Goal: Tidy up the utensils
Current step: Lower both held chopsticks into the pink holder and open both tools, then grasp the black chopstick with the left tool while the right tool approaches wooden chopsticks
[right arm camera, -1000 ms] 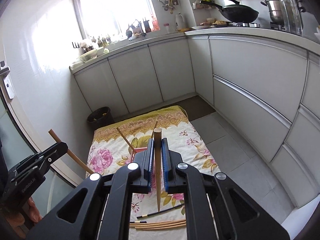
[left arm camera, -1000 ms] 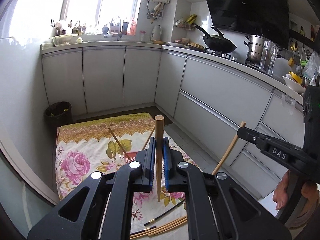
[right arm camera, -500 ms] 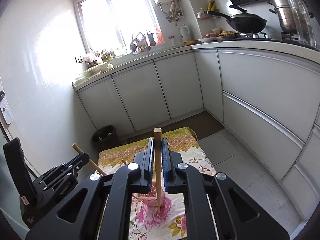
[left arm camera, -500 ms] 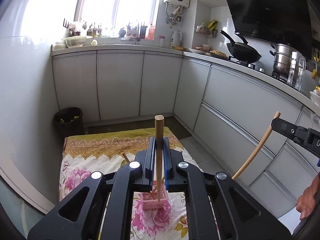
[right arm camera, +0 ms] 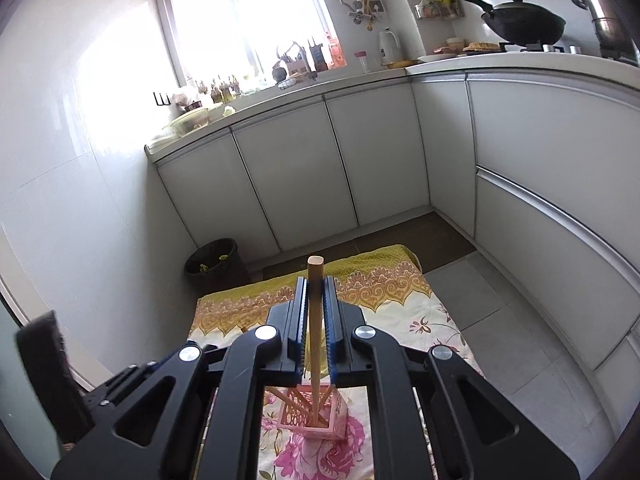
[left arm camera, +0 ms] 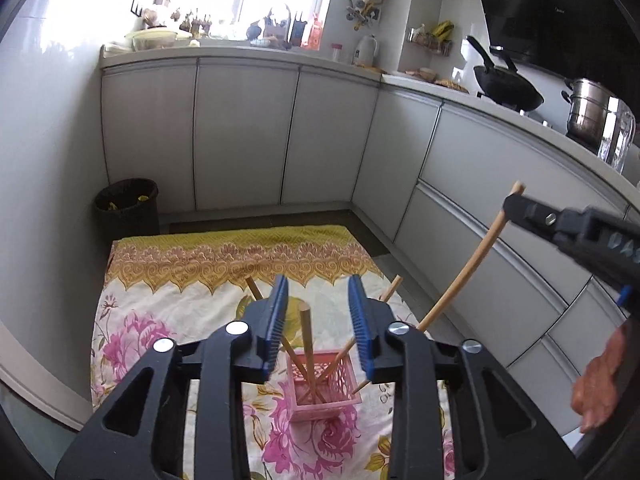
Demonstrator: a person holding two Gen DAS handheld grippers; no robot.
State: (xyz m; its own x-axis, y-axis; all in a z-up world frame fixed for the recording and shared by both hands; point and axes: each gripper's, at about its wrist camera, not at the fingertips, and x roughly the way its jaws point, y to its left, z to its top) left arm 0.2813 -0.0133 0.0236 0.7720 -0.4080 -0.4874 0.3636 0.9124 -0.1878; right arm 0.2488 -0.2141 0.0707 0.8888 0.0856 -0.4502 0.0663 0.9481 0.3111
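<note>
Left tool [left arm camera: 318,324]: jaws just opened, apart around a wooden chopstick [left arm camera: 307,336] standing in the pink lattice plastic holder [left arm camera: 324,390].
Right tool [right arm camera: 315,320]: clamped on a second wooden chopstick [right arm camera: 315,300], above the holder.
Holder: on flowered cloth [left arm camera: 132,320], kitchen floor.

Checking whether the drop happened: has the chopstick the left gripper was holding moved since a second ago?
Yes. The chopstick has dropped out from between the just-opened pads of the left gripper and now stands in the pink basket.
</note>
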